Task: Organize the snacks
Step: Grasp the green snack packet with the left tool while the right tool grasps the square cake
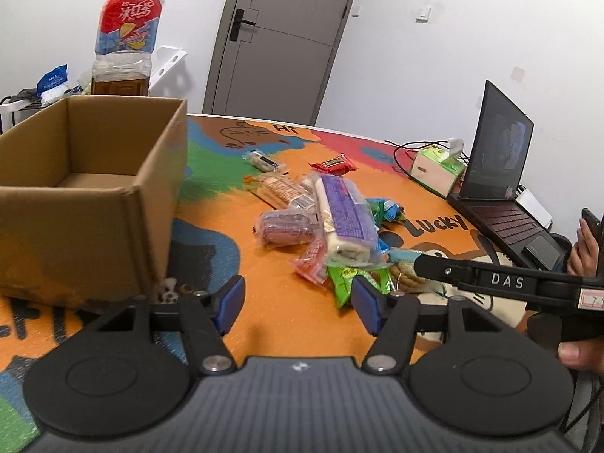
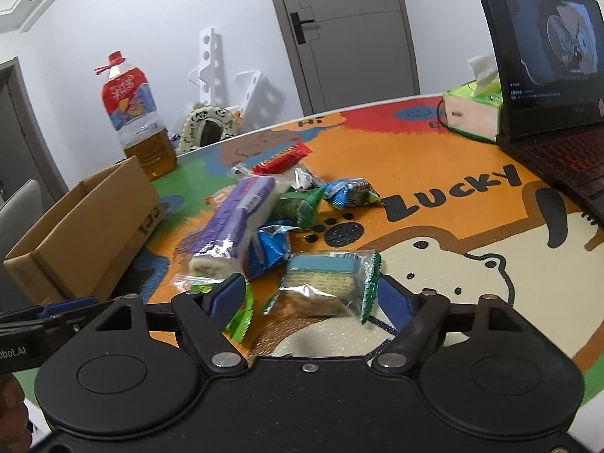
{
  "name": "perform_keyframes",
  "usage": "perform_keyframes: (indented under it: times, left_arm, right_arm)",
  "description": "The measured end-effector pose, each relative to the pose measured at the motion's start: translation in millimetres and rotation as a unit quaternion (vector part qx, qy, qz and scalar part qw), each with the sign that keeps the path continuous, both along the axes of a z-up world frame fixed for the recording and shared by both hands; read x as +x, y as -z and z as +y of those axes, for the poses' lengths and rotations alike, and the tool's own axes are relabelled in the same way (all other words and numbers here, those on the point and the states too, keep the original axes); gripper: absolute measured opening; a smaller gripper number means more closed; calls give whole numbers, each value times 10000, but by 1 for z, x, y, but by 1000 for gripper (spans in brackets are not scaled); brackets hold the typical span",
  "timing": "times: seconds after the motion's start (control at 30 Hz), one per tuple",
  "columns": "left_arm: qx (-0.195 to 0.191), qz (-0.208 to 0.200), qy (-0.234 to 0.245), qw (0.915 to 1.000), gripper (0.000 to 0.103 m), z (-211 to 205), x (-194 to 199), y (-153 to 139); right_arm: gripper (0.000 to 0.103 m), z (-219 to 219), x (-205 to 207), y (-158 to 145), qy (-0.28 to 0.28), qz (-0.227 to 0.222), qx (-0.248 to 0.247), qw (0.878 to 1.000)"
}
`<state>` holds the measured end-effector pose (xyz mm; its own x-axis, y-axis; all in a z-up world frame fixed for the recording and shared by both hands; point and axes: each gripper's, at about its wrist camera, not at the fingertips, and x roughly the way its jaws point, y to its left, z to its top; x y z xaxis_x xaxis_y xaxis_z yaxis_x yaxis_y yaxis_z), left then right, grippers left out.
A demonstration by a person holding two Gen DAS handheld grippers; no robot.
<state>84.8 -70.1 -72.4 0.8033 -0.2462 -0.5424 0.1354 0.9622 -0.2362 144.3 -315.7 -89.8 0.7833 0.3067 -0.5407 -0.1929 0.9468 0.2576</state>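
Note:
A pile of wrapped snacks lies on the colourful table mat (image 1: 264, 313). On top sits a long purple-wrapped cake roll (image 1: 343, 211) (image 2: 234, 226), with a red bar (image 1: 334, 164) (image 2: 279, 158) behind it. An open, empty cardboard box (image 1: 94, 188) (image 2: 87, 234) stands left of the pile. My left gripper (image 1: 298, 304) is open over bare mat; a green packet (image 1: 347, 279) lies just beyond its right finger. My right gripper (image 2: 309, 298) is open, with a teal-labelled cracker packet (image 2: 324, 283) between its fingers and neither pad pressing on it. Its body reaches in from the right in the left wrist view.
A large bottle of tea (image 1: 124, 37) stands behind the box. An open laptop (image 1: 498, 173) (image 2: 547, 75) and a tissue box (image 1: 438, 168) (image 2: 472, 113) occupy the table's right side. A person's hand with a phone (image 1: 585, 241) is at the far right.

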Motion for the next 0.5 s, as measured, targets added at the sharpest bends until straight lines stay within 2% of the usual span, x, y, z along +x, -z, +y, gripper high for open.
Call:
perform_keyframes:
  times: [0.17,0.4,0.5]
  left_arm:
    - [-66,76,-214,9997,57,-8,13,6]
    - [0,94,-199,9998,57,-26,19,9]
    - [-3,88,-215,9997,57,-32,21,9]
  right_arm:
    - [78,0,14,9,93,106,43,9999]
    - [78,0,22,19,76,117,32,9999]
    - [70,0,19,19,62,52,-110,9999]
